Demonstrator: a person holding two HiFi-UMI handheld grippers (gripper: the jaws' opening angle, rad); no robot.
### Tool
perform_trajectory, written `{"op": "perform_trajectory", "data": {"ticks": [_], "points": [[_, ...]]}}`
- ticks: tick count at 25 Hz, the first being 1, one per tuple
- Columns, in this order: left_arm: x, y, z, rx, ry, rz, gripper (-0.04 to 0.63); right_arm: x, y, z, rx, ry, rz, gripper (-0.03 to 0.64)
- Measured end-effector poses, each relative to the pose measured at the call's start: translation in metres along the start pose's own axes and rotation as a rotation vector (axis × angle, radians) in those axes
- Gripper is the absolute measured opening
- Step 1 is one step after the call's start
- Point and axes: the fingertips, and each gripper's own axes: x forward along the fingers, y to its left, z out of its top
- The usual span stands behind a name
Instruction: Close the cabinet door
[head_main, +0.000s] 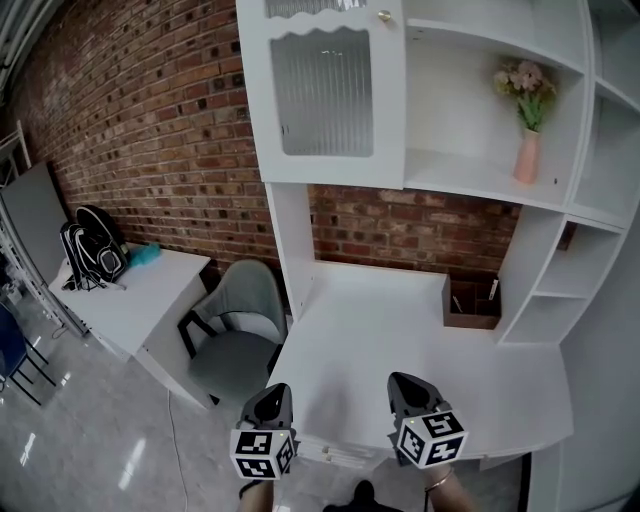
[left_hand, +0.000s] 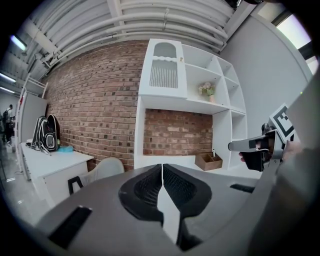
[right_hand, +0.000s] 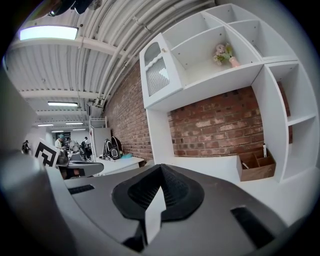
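Head view: left tool (head_main: 270, 393), right tool (head_main: 405, 383) (both pressed together) over desk (head_main: 380, 320); cabinet door (head_main: 322, 92) above.

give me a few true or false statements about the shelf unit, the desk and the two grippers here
1. A pink vase with flowers stands on the open shelf to the right of the cabinet door. True.
2. The left gripper grips the door's knob. False: its jaws are together on nothing, low over the desk and far from the door.
3. A wooden box sits at the back right of the desk. True.
4. The backpack lies on the grey chair. False: it is on the side table by the brick wall.
5. The right gripper has its jaws wide apart. False: they are together, with nothing held.
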Motion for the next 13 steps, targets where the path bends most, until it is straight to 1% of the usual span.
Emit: {"op": "perform_trajectory", "data": {"ticks": [7, 13], "points": [[0.0004, 0.0056, -0.0031, -0.012, 0.006, 0.009, 0.015, 0.0015, 0.0052, -0.0056, 0.004, 0.013, 0.012, 0.001], [0.0035, 0.0043, -0.0041, 0.000, 0.010, 0.005, 0.015, 0.0036, 0.0027, -0.0100, 0.018, 0.014, 0.014, 0.002]]}}
